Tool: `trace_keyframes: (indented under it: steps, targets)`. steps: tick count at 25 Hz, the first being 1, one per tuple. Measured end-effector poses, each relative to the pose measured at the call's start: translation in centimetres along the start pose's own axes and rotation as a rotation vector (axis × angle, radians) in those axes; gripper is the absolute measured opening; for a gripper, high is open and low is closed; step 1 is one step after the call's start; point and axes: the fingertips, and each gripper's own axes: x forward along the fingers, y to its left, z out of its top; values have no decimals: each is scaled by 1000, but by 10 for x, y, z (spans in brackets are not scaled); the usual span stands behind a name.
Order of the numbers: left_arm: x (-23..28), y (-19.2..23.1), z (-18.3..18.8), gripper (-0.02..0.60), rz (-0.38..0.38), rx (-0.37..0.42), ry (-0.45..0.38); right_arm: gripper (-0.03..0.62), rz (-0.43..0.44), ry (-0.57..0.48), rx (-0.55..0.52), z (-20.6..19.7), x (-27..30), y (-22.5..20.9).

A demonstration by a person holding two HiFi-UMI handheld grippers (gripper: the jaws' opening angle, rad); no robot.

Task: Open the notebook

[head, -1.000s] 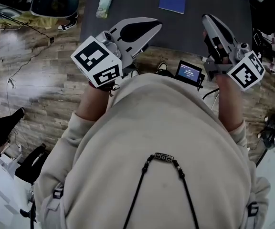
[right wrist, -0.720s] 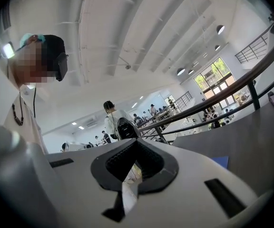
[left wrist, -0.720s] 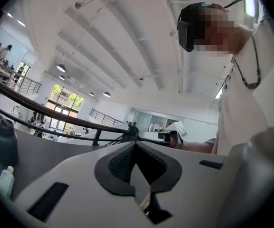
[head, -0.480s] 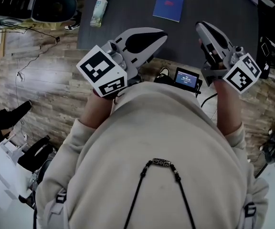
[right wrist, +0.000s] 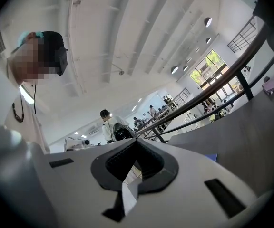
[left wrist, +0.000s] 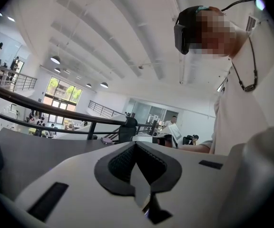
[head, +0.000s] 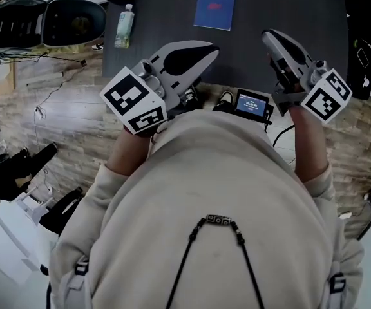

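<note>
1. Head view: the blue notebook lies closed on the dark table, midway between its left and right edges and well beyond both grippers. A bottle sits by the table's left edge. The left gripper and right gripper hang over the near edge, both pointing toward the notebook and touching nothing. A small screen sits at the person's chest.
2. Left gripper view: the left gripper has its jaws pressed together with nothing between them; the grey table stretches beyond.
3. Right gripper view: the right gripper also has its jaws together and empty, above the table.
</note>
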Motion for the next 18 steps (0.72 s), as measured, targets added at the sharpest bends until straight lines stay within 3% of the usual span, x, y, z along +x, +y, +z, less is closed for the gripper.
trace_keyframes:
  steps: [6,14,18]
  targets:
    - [32,14,1,5,-57,0,40,15,-69,-53,-3,13,-16,-22]
    - [73,59,52,5,-205,31,2,15,-198,-122,3,64,-12,-47]
    - [79,75,58,5,-252,56,9,15,-247,-133,-33,75,-2,-46]
